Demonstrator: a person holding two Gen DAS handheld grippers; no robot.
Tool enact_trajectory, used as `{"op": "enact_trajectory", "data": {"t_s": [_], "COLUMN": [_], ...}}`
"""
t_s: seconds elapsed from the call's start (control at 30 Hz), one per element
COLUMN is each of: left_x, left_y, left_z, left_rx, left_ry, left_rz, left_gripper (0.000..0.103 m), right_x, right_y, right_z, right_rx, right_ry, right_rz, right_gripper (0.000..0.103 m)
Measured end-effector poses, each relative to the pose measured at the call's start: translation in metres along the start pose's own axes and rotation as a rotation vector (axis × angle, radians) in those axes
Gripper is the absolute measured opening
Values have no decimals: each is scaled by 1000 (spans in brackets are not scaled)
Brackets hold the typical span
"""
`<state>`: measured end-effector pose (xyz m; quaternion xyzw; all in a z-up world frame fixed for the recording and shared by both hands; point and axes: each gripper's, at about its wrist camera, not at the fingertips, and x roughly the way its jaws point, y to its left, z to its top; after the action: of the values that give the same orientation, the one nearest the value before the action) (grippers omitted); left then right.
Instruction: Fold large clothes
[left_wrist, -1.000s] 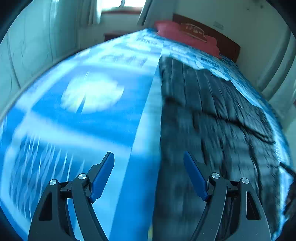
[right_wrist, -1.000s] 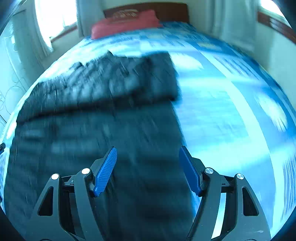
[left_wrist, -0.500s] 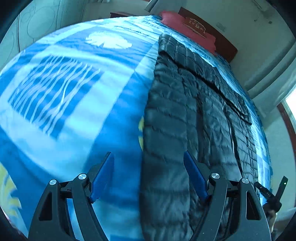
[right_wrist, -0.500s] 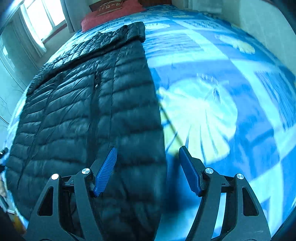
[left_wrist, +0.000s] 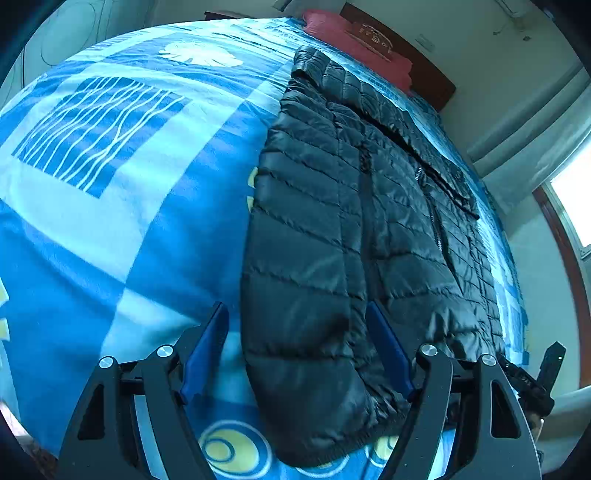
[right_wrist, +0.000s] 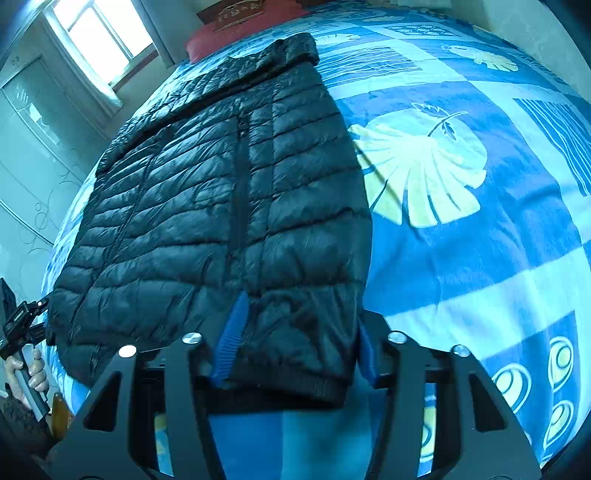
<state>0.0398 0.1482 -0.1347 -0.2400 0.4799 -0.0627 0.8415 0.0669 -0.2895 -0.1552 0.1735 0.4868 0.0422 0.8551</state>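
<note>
Right wrist view: closing right hand-held gripper (right_wrist: 295, 347) straddles, possibly pinches, the jacket (right_wrist: 229, 192) hem corner.

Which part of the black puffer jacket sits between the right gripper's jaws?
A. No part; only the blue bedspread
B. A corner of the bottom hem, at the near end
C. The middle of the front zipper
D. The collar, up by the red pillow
B: in the right wrist view, the right gripper straddles the near hem corner of the black puffer jacket; its collar lies far off by the red pillow.
</note>
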Motion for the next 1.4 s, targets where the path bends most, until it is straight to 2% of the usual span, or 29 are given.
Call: {"op": "enact_trajectory", "data": {"t_s": [0.17,0.23,0.33,0.37,0.47,0.6,0.8,0.97,1.2,1.4], "left_x": [-2,-1,-3,-4,-9,-21,-60,-85,-118,-145], "left_y": [-5,-9,-11,-9,-3,-5,-10,-15,-25,-26], "left_z": [-9,-12,-13,-12,-10,-9,0,0,-5,-18], "left_rx": [-9,3,19,7,-35,-53,-81,-99,-120,-121], "left_ry": [22,28,17,13,5,-15,-78,-99,-118,-134], "left_rz": [-40,-49,-24,-31,-75,-112,-244,-305,-381,-389], "left_gripper": [57,53,35,27,17,13,12,12,12,11], "right_x": [-2,-3,-8,-10,-14,-26,-54,-80,-122,-149], "right_y": [-1,0,0,-1,-9,-17,-22,-24,-14,-8], "right_z": [-3,-4,-4,-4,-4,-4,-4,-12,-19,-30], "right_rx": [17,13,33,44,87,146,223,267,269,267], "right_ry": [-9,-19,-34,-38,-49,-67,-95,-116,-155,-175], "right_rz": [34,45,74,81,124,211,369,452,512,525], "right_gripper": [36,26,13,13,11,10,9,9,9,9]}}
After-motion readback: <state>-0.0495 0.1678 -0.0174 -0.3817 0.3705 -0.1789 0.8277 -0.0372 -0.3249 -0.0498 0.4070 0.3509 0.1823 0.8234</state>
